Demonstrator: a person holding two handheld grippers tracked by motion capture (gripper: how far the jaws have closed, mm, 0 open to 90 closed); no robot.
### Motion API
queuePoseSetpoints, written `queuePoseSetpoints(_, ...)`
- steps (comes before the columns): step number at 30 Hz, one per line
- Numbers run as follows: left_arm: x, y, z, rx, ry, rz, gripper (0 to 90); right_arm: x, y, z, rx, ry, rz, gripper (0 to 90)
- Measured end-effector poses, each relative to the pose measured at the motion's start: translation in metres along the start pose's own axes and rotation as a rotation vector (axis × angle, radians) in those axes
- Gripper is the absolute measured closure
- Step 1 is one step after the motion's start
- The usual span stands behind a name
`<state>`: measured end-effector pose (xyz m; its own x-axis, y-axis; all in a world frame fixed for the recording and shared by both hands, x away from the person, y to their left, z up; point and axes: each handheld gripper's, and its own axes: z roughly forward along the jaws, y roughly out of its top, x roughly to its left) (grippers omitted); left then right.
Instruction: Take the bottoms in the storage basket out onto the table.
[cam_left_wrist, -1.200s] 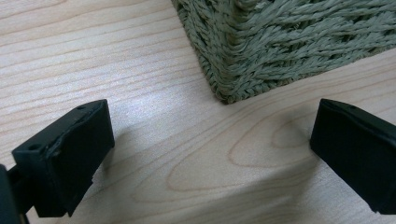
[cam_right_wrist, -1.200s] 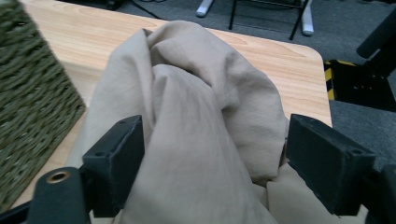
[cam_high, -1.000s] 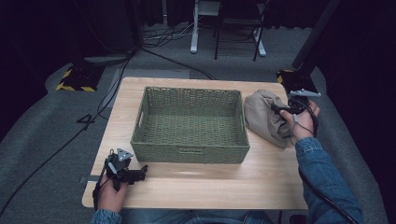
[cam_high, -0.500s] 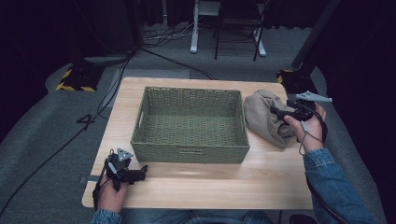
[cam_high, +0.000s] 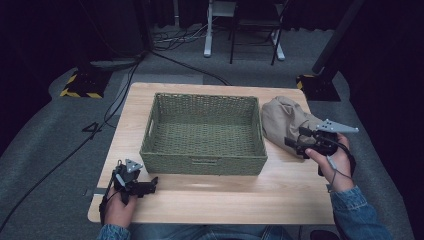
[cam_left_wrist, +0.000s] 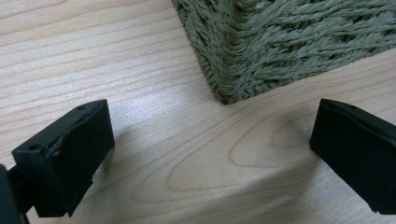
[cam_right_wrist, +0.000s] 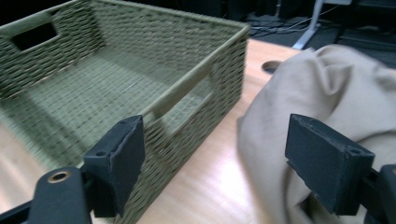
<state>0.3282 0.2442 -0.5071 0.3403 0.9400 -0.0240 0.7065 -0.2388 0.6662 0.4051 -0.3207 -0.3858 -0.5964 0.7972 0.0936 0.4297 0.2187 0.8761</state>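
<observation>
The beige cloth (cam_high: 287, 120) lies bunched on the table (cam_high: 300, 185), just right of the empty woven basket (cam_high: 202, 165). The right gripper (cam_high: 295, 142), jaws apart and holding nothing, hovers at its near edge; the left gripper (cam_high: 150, 186) rests open by the basket's corner. A sound grasp would likely pinch a raised fold, not the flat hem, so the cloth lifts clear of the basket's rim.

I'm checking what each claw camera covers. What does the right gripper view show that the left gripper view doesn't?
Right gripper view: the basket's bare woven floor and handle slot, the crumpled beige cloth beside it, and a round hole in the table. Left gripper view: close wood grain of the table and one outer bottom corner of the basket. Shared: the green woven basket, the wooden table, and an open pair of black jaws holding nothing.
</observation>
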Motion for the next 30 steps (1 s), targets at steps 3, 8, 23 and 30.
queuePoseSetpoints(3, 0.000, 0.000, 0.000, 0.000, 0.000, 0.000, 0.1, 0.006, -0.008, -0.002, 0.009, 0.022, -0.002, 20.8)
queuePoseSetpoints(8, 0.000, 0.000, 0.000, 0.000, 0.000, 0.000, 0.0, 0.019, -0.027, 0.002, 0.046, 0.066, -0.028, 21.4)
queuePoseSetpoints(23, 0.000, 0.000, 0.000, 0.000, 0.000, 0.000, 0.0, 0.032, -0.084, 0.034, 0.183, 0.099, -0.060, 19.9)
queuePoseSetpoints(30, 0.000, 0.000, 0.000, 0.000, 0.000, 0.000, 0.1, 0.036, -0.102, 0.044, 0.231, 0.081, -0.069, 18.2)
